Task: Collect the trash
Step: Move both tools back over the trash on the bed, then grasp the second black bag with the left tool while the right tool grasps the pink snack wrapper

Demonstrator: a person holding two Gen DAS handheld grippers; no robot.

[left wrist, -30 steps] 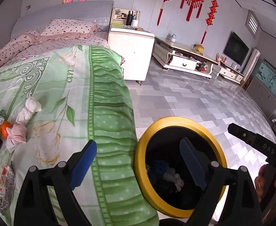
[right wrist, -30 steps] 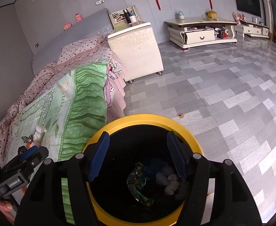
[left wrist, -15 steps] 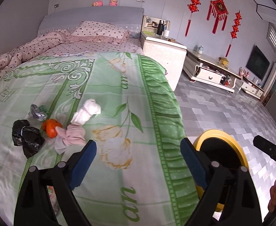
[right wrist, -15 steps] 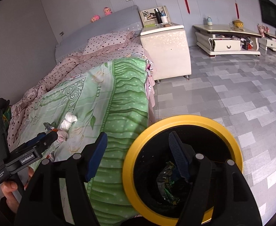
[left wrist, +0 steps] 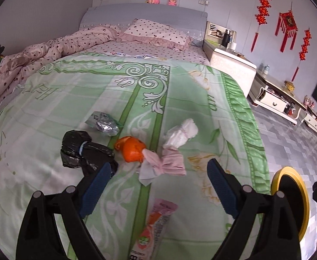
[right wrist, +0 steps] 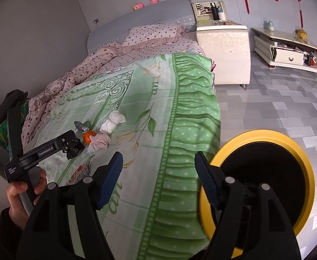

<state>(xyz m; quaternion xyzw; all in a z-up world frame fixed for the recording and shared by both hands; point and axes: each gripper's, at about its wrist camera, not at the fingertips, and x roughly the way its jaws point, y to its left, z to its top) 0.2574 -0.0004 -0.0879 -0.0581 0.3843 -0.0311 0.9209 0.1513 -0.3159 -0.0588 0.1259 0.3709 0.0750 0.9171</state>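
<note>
Trash lies on the green bedspread [left wrist: 71,99]: a black plastic bag [left wrist: 82,151], an orange peel [left wrist: 132,148], a pink tissue [left wrist: 165,164], a white tissue wad [left wrist: 181,133], a silver wrapper [left wrist: 104,124] and a pink snack packet [left wrist: 154,227]. My left gripper [left wrist: 157,184] is open and empty, just short of the pink tissue. My right gripper [right wrist: 158,177] is open and empty over the bed's edge, beside the yellow-rimmed black bin [right wrist: 266,182]. The bin also shows in the left wrist view [left wrist: 292,197]. The left gripper shows in the right wrist view [right wrist: 50,147].
A white nightstand [right wrist: 223,47] stands by the bed's far corner. A low TV cabinet [right wrist: 288,49] runs along the back wall. A pink dotted quilt [left wrist: 39,54] and pillow [left wrist: 156,32] lie at the bed's head. Grey tiled floor [right wrist: 277,99] surrounds the bin.
My left gripper has swung left from above the bin to over the trash on the bed. My right gripper has also shifted left, off the bin toward the bed's edge. Both stayed open.
</note>
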